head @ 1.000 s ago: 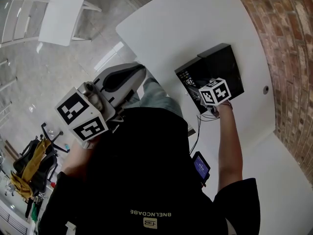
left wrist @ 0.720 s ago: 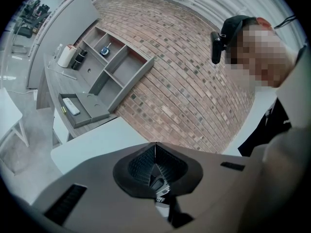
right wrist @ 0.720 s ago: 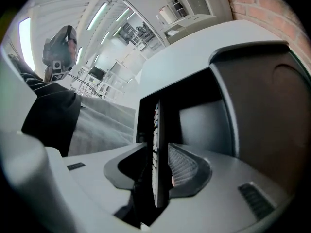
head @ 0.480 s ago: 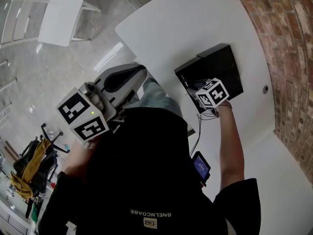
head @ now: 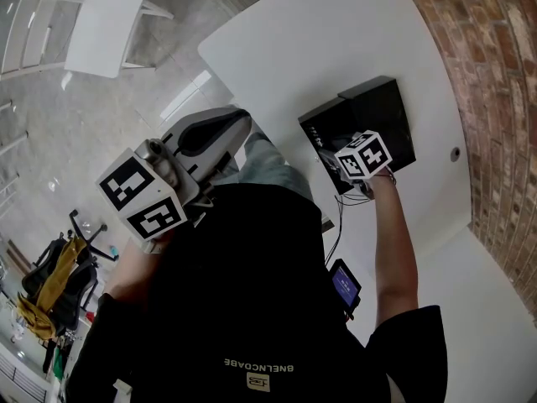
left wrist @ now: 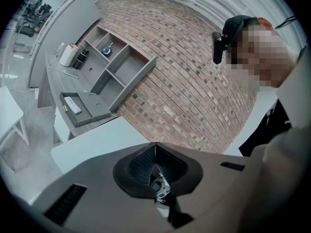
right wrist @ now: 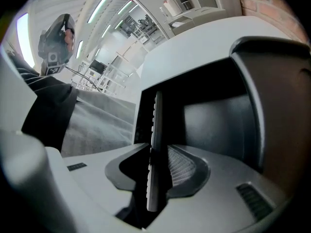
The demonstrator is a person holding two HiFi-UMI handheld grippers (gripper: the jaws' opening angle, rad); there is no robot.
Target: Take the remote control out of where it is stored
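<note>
The remote control [right wrist: 154,144] stands edge-on between my right gripper's [right wrist: 158,152] jaws, button side to the left. Both pads press on it. It is slim and dark, and its far end reaches into the open black box [right wrist: 218,115]. In the head view the box [head: 390,112] lies on the white table [head: 336,32]. The right gripper's marker cube [head: 363,156] hangs over the box's near end and covers most of the remote. My left gripper [head: 239,124] is held up by the person's chest, away from the box, with its jaws [left wrist: 155,152] shut on nothing.
A brick wall [head: 495,99] runs along the table's far side. A white chair [head: 101,32] stands on the floor at upper left. A small blue-screened device [head: 344,285] hangs at the person's waist. The left gripper view shows a grey shelf unit [left wrist: 116,67] against the bricks.
The right gripper's marker cube has edged a little to the left over the black box. The left gripper has stayed where it was.
</note>
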